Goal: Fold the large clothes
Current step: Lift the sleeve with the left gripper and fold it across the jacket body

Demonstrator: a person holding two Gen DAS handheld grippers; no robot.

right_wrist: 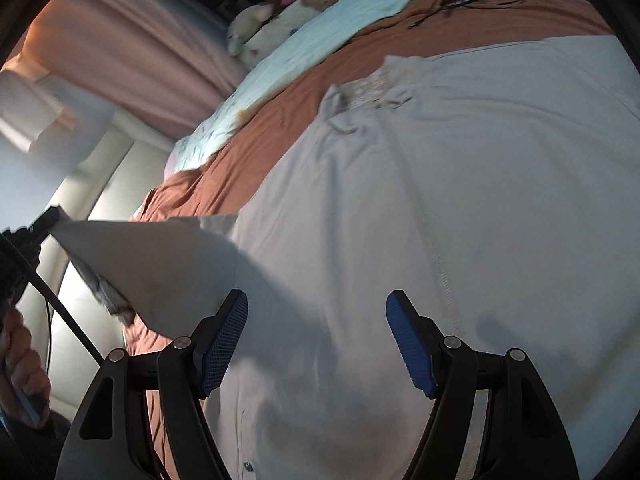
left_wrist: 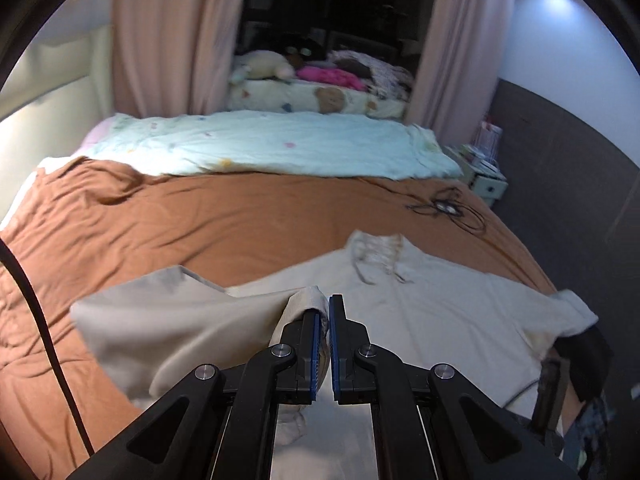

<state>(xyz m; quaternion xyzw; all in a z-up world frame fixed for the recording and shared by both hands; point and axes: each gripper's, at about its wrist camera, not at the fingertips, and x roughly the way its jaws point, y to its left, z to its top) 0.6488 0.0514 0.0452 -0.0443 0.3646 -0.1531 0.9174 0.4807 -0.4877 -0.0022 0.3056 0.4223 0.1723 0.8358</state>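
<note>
My left claw (left_wrist: 325, 312) is basically closed, blue pads (left_wrist: 316, 344) pinching the cuff end of a sleeve (left_wrist: 180, 320) on the cream shirt (left_wrist: 420, 312). The sleeve is lifted off the bed and hangs out to the left of the claw w/ a fold in it. The rest of the shirt lies flat ahead and to the right of the claw on the brown bedspread (left_wrist: 200, 216), collar (left_wrist: 380, 252) pointing away from me.

My right claw (right_wrist: 316, 332) is wide open, nothing in it, big gap btw the blue pads (right_wrist: 224, 340). It's above the body of the same shirt (right_wrist: 440, 200), which fills most of what's ahead of and under the fingers. From there the collar (right_wrist: 368, 88) is further ahead, and the lifted sleeve (right_wrist: 152, 264) sticks out to the left of the claw, w/ the tip of my left claw (right_wrist: 44, 222) gripping its far end. My left hand (right_wrist: 20, 364) shows at the left edge of that view.

Other stuff: pale blue quilt (left_wrist: 260, 144) across the bed beyond the shirt, black cables (left_wrist: 448, 208) tangled on the bedspread ahead-right of the collar, pink curtains (left_wrist: 168, 40) at the back, plush toys (left_wrist: 264, 64) piled past the quilt.
</note>
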